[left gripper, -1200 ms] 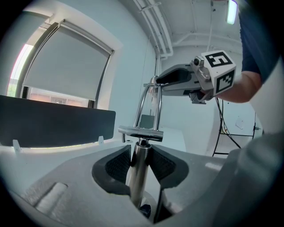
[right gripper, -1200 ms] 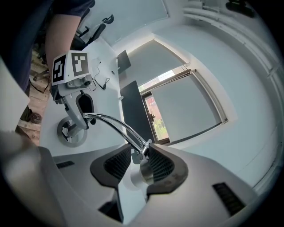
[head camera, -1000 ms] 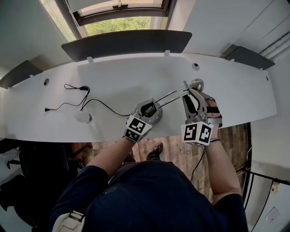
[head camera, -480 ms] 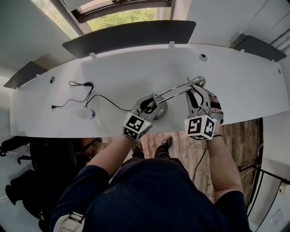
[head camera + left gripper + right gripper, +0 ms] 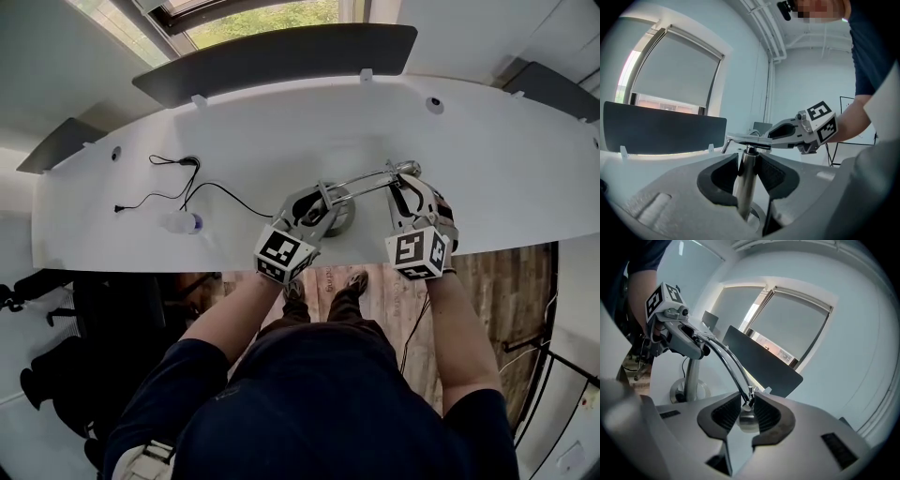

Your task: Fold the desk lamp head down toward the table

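The desk lamp head (image 5: pixel 749 422), a small rounded silver piece, is held between the ribbed pads of the right gripper (image 5: pixel 747 408). The jaws have just been closing and are now set against its two sides at a middling width. From the head, the lamp arm (image 5: pixel 731 363), a pair of curved chrome rods, is seen running back to the top of the lamp post (image 5: pixel 693 376). There it is met by the left gripper (image 5: pixel 682 341).

In the left gripper view, the post (image 5: pixel 745 183) is clamped upright between the dark pads of the left gripper (image 5: pixel 748 164), with the jaws fairly wide around it.

In the head view, the right gripper (image 5: pixel 405 184) and the head (image 5: pixel 406 169) are placed over the near right part of the white desk (image 5: pixel 253 131). Whether the head touches the desk cannot be made out. The arm (image 5: pixel 361 185) lies almost level, leading left to the left gripper (image 5: pixel 314 208) and the round lamp base (image 5: pixel 343 217).

A black cable (image 5: pixel 220 192) trails left from the base across the desk. A dark partition panel (image 5: pixel 281 56) is mounted along the far edge.
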### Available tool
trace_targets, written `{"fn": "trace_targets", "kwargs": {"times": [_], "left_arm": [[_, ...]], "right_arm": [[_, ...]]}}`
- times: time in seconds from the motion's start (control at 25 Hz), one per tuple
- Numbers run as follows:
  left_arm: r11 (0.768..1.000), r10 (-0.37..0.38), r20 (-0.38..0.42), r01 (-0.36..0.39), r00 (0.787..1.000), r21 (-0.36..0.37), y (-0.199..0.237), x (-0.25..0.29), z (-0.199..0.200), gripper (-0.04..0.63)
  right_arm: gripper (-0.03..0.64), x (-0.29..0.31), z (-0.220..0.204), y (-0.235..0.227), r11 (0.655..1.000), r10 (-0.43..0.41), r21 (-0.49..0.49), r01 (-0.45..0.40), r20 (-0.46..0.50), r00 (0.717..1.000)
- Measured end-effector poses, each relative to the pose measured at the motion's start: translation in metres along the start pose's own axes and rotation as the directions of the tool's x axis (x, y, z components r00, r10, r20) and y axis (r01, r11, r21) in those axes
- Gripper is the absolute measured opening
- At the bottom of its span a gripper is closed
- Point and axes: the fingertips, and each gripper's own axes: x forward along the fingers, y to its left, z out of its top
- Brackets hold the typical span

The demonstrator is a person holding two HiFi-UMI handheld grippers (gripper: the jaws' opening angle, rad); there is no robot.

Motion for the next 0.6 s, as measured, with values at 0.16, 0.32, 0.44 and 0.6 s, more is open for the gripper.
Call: {"fn": "trace_targets", "kwargs": {"times": [0.16, 0.32, 0.44, 0.6], "left_arm": [[1.0, 0.006, -0.006, -0.006, 1.0, -0.004, 0.0, -0.002, -0.002, 0.124], [1.0, 0.015, -0.013, -0.015, 1.0, -0.003, -0.001, -0.001, -0.001, 0.123], [1.0, 0.015, -0.02, -0.015, 1.0, -0.007, 0.0, -0.001, -0.002, 0.124], [1.0, 0.015, -0.024, -0.015, 1.0, -0.008, -0.001, -0.001, -0.003, 0.124]], "right_arm": [[0.086, 0.011, -0.013, 0.019, 0.997, 0.047, 0.067, -0.046, -0.017, 0.999], [0.083, 0.018, -0.021, 0.03, 0.989, 0.065, 0.135, -0.063, -0.01, 0.998], [0.08, 0.023, -0.024, 0.039, 0.981, 0.078, 0.179, -0.076, -0.003, 0.997], [0.077, 0.028, -0.027, 0.05, 0.966, 0.088, 0.241, -0.088, 0.011, 0.996]]}}
